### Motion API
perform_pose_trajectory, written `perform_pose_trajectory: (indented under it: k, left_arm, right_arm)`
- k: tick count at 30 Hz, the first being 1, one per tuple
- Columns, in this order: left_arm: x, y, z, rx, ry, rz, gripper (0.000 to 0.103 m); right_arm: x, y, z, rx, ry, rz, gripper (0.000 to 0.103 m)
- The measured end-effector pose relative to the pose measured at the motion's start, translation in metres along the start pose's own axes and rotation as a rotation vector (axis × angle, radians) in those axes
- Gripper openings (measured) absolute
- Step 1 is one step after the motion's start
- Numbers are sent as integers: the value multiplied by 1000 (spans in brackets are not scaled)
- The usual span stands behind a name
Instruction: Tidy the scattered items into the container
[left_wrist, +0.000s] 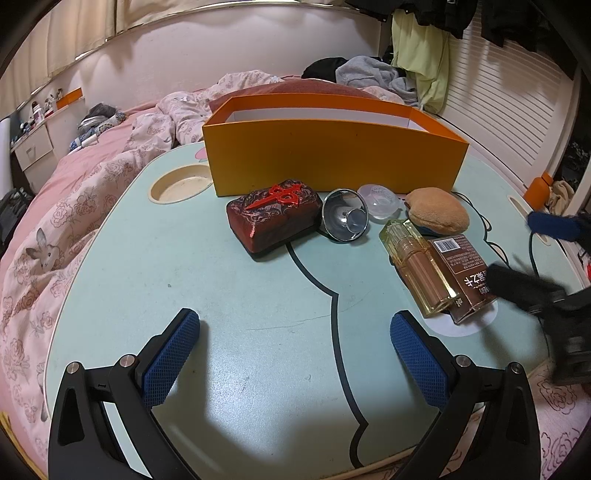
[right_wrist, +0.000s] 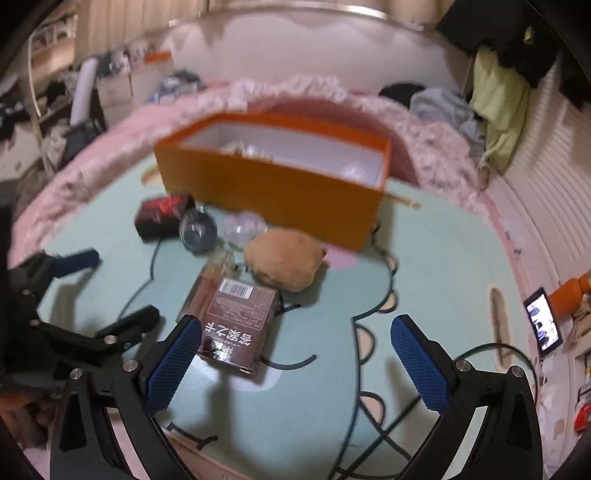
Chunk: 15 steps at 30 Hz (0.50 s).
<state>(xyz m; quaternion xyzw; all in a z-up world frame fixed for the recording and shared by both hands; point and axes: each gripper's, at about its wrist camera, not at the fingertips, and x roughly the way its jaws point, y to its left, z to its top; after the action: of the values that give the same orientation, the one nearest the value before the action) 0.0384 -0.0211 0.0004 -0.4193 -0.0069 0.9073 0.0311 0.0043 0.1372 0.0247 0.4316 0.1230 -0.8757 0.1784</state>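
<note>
An orange box (left_wrist: 332, 158) (right_wrist: 269, 184) stands open at the far side of the pale green table (left_wrist: 240, 295). In front of it lie a dark red patterned case (left_wrist: 273, 218) (right_wrist: 162, 216), a metal funnel (left_wrist: 345, 219) (right_wrist: 197, 230), a clear plastic lid (left_wrist: 378, 201) (right_wrist: 243, 227), a tan plush pad (left_wrist: 437, 210) (right_wrist: 284, 264), a yellow glass bottle (left_wrist: 421, 273) and a brown carton (left_wrist: 463, 273) (right_wrist: 236, 325). My left gripper (left_wrist: 295, 354) is open over bare table. My right gripper (right_wrist: 295, 358) is open, its left fingertip just in front of the carton.
A round cup recess (left_wrist: 181, 182) sits in the table's left corner. Pink bedding (left_wrist: 74, 221) surrounds the table, with clothes piled behind the box. A phone (right_wrist: 543, 325) stands at the right edge. A cable (right_wrist: 388, 435) runs across the near table.
</note>
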Motion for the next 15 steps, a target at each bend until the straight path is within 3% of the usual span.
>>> perform_pose_trajectory:
  k: [2,7,10,13,15]
  left_arm:
    - [0,1,0,0,1,0,103]
    - [0,1,-1,0,0,0,103]
    - [0,2,-1,0,0,0,103]
    - [1,2,-1,0,0,0,103]
    - [0,2,-1,0,-1,-1,103]
  right_arm:
    - [3,-3,-3,14,8,31,102]
    - [1,-22,-9,103,-3,-31,102]
    - [-3,-30,-12,152,-17,-10,102]
    - [-5,-25,-9,122,-25,2,102]
    - [-1,-16,-6,84,-12,-7,96]
